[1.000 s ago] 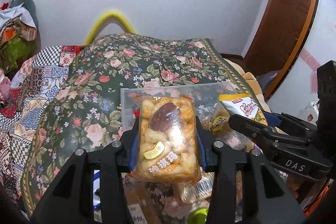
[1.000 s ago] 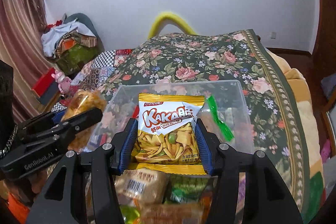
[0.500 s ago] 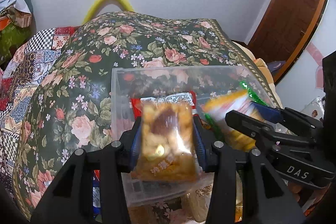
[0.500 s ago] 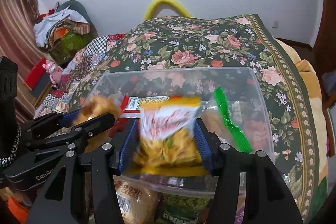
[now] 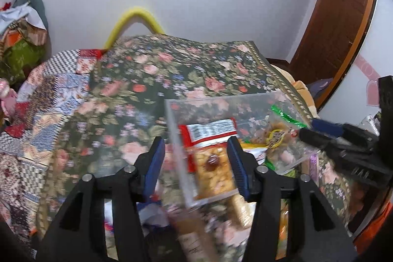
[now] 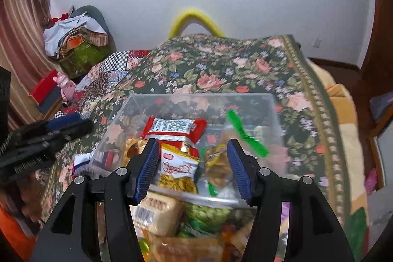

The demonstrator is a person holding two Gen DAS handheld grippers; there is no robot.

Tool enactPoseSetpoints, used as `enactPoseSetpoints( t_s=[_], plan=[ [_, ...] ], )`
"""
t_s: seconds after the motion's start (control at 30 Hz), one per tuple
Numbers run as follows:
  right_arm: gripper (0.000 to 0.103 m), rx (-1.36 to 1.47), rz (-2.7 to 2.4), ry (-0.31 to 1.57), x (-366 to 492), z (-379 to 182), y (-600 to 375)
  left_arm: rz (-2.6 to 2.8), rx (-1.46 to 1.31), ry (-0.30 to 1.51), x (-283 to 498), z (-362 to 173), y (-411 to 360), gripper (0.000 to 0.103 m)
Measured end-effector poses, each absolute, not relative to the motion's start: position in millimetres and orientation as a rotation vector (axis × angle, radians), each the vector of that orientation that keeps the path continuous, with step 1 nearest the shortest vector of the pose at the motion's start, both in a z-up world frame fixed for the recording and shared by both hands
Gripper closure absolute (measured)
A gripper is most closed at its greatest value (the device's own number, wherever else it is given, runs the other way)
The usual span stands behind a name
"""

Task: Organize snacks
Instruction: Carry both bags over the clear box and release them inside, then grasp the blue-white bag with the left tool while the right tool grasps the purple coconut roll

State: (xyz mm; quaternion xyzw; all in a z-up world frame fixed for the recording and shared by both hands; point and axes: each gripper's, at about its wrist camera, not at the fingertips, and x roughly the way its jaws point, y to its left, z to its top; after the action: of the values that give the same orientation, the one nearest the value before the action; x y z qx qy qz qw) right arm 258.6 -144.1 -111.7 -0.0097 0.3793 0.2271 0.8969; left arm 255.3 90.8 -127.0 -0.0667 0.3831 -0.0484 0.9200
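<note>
now both fingers spread, peanut snack pack [image 5: 215, 173] and kaka chips bag [image 6: 178, 170] lying loose in clear bin [image 6: 201, 98] between them

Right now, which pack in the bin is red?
The red pack with the white barcode label, at the back of the bin. The KAKA chips in front are yellow and white; the peanut pack is clear.

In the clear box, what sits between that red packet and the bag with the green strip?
In the right wrist view, a yellow chips bag lies between the red packet and the green-strip bag, inside the clear box.
</note>
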Motion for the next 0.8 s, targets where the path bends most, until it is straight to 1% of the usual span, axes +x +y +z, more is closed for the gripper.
enactPoseSetpoints(
  t_s=[0.07, 0.1, 0.17, 0.23, 0.4, 0.47, 0.5, 0.6, 0.67, 0.8],
  plan=[
    [0.044, -0.041, 0.44, 0.811, 252.1, -107.4, -154.0, -0.08, -0.124, 0.788, 245.6, -124.9, 103.1, 0.044],
    [0.044, -0.044, 0.43, 0.807, 249.1, -106.3, -158.8, -0.073, -0.12, 0.795, 240.8, -125.9, 110.1, 0.043],
    [0.043, -0.05, 0.407, 0.81, 244.3, -106.5, -168.8, -0.056, -0.113, 0.816, 234.6, -131.2, 121.1, 0.037],
    [0.043, -0.051, 0.381, 0.823, 239.7, -109.5, -181.1, -0.036, -0.106, 0.844, 229.9, -143.1, 131.3, 0.034],
    [0.043, -0.044, 0.303, 0.875, 231.3, -124.9, -211.6, -0.037, -0.101, 0.955, 225.6, -185.2, 148.6, 0.033],
    [0.043, -0.025, 0.276, 0.912, 231.0, -136.1, -223.6, -0.017, -0.088, 0.988, 228.2, -199.8, 152.8, 0.028],
    [0.043, -0.017, 0.268, 0.929, 231.5, -140.8, -227.9, -0.001, -0.086, 0.999, 230.5, -205.3, 154.0, 0.028],
    [0.043, 0.009, 0.235, 0.986, 236.0, -159.7, -237.1, 0.018, -0.109, 1.023, 237.6, -219.4, 158.8, 0.028],
    [0.043, 0.031, 0.235, 1.016, 239.9, -169.6, -237.3, 0.007, -0.135, 1.025, 242.2, -225.0, 160.1, 0.024],
    [0.043, 0.064, 0.268, 1.056, 245.3, -187.0, -234.5, 0.002, -0.109, 1.022, 248.3, -231.6, 153.3, 0.022]
  ],
)
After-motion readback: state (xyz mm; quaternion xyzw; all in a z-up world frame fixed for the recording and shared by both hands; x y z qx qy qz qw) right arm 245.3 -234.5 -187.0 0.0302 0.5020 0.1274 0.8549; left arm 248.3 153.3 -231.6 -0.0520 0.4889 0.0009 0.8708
